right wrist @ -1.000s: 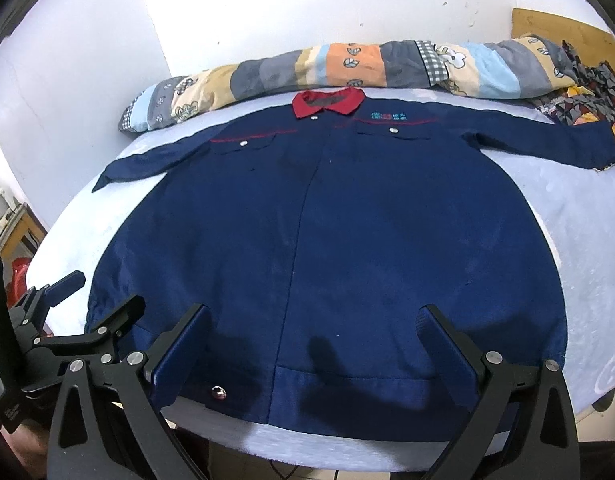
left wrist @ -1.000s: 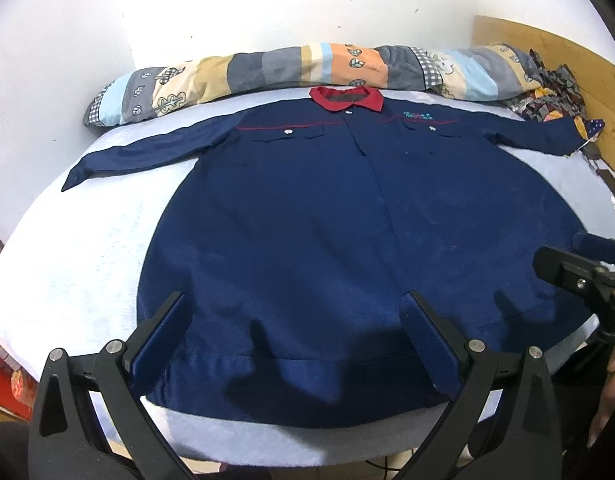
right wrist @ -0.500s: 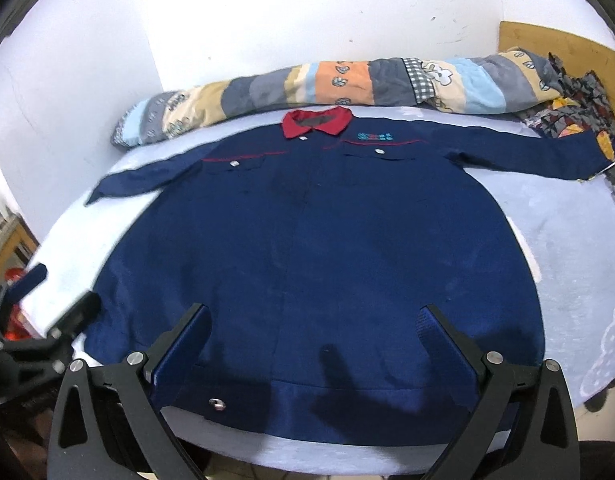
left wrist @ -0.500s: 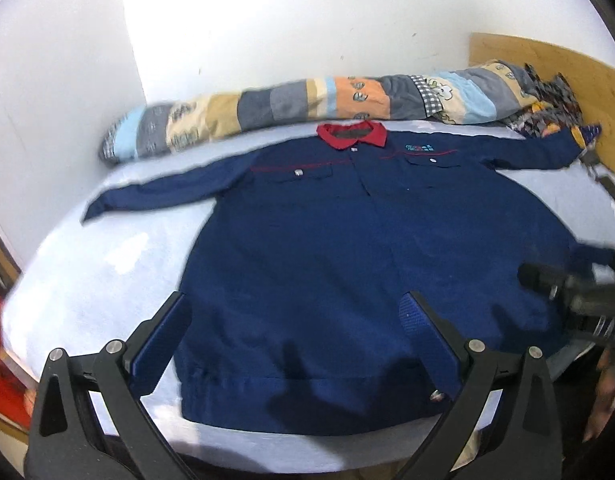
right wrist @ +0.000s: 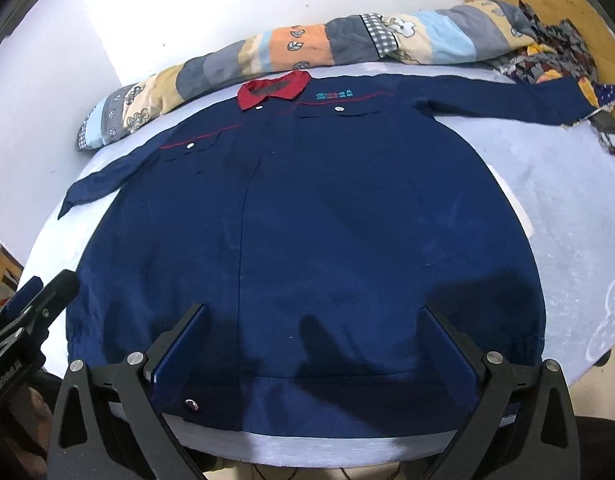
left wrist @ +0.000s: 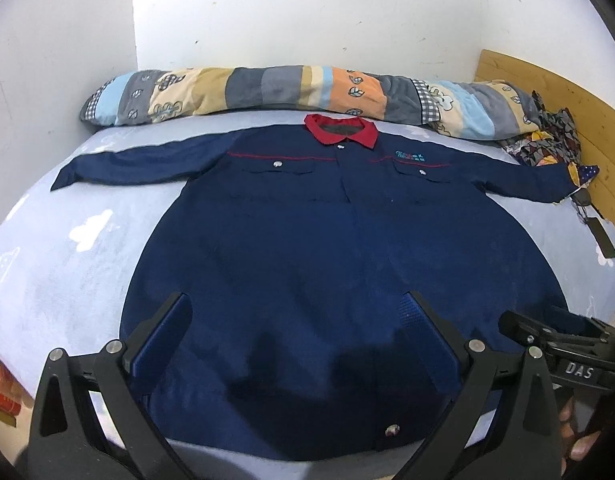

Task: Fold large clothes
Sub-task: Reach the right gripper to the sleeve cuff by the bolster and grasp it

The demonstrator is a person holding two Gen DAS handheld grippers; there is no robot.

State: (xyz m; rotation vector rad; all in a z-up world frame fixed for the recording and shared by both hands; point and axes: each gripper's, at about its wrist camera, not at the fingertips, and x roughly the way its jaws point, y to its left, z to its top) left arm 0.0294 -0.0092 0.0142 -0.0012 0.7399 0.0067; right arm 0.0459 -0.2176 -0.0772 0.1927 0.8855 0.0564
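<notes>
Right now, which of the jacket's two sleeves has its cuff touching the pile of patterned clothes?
The sleeve on the embroidered-logo side: its cuff reaches the patterned clothes by the wooden headboard. The other sleeve lies on bare sheet.

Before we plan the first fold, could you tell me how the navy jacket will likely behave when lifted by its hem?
The navy jacket lies flat and looks floppy, so it would probably drape and sag. Its spread sleeves would likely trail across the bed.

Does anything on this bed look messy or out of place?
Mostly tidy: the navy jacket lies flat, sleeves spread. Only its right cuff stands out, running onto a patterned cloth heap by the wooden headboard.
</notes>
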